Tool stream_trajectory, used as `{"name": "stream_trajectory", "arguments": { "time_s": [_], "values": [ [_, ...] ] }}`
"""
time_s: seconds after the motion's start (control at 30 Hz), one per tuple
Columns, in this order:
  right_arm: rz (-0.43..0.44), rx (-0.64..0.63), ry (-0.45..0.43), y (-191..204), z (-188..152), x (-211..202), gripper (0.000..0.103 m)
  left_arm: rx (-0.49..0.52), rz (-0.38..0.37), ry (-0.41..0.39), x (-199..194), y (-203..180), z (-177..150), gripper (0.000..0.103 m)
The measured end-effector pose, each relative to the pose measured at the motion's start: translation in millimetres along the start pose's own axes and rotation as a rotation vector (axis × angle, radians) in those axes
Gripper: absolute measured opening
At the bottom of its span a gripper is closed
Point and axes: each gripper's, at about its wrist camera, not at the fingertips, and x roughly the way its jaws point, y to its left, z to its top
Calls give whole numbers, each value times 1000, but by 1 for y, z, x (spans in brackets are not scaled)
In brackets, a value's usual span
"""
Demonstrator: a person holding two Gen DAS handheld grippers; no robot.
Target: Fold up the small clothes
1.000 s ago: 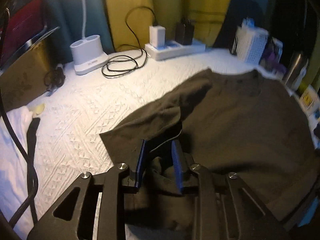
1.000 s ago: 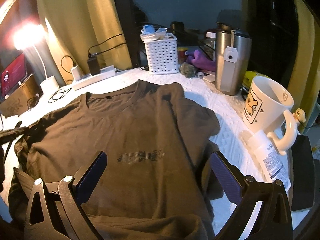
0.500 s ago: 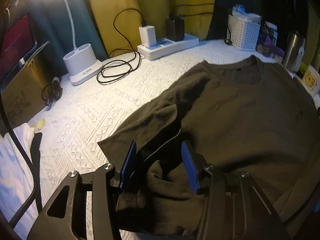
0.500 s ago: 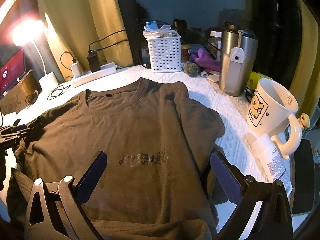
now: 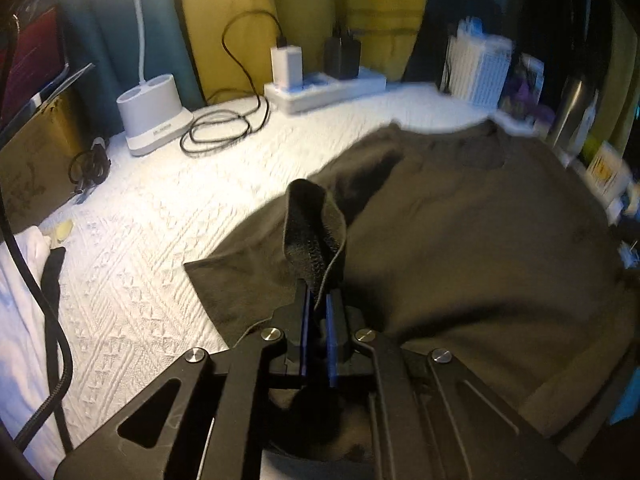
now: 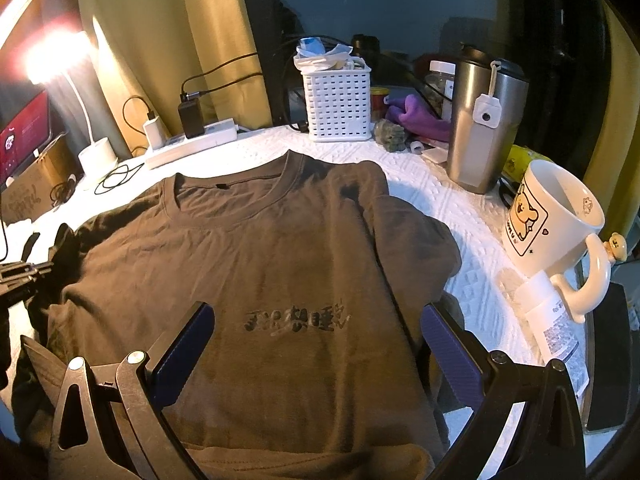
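Folding looks barely begun: the brown t-shirt (image 6: 280,260) lies face up on the white bedspread (image 5: 132,240), left gripper (image 5: 316,320) clamped on what seems its sleeve edge, right gripper (image 6: 316,344) hovering wide apart above the hem.

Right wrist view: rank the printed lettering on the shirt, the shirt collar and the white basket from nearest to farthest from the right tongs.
1. Printed lettering on the shirt: just ahead of the open right tongs, between the two fingers.
2. Shirt collar: farther up the cloth, slightly left.
3. White basket: beyond the shirt, at the back of the table.
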Motion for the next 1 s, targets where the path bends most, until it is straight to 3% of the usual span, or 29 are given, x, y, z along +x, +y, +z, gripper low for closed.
{"name": "stream_trajectory", "arguments": {
  "time_s": [0.17, 0.37, 0.47, 0.6, 0.63, 0.7, 0.73, 0.77, 1.0],
  "values": [
    [11, 6, -4, -2, 0, 1, 103, -76, -117, -71, -25, -9, 24, 5],
    [6, 34, -15, -14, -3, -3, 103, -28, -217, -69, -18, -52, 48, 5],
    [-6, 52, -19, -22, -5, -7, 103, 23, -234, -30, -1, -78, 55, 5],
    [-21, 73, -19, -32, -8, -10, 103, 66, -234, 142, 43, -103, 48, 6],
    [-22, 74, -19, -33, -8, -10, 103, 66, -244, 163, 47, -104, 44, 10],
    [-27, 76, -19, -35, -8, -11, 103, 52, -274, 176, 45, -102, 39, 28],
    [-28, 76, -18, -35, -8, -11, 103, 46, -285, 169, 39, -98, 37, 43],
    [-29, 75, -16, -35, -8, -10, 103, 44, -286, 155, 31, -95, 36, 50],
    [-16, 44, -10, -18, -5, -5, 103, -21, -173, 86, -11, -33, 14, 51]
  ]
}}
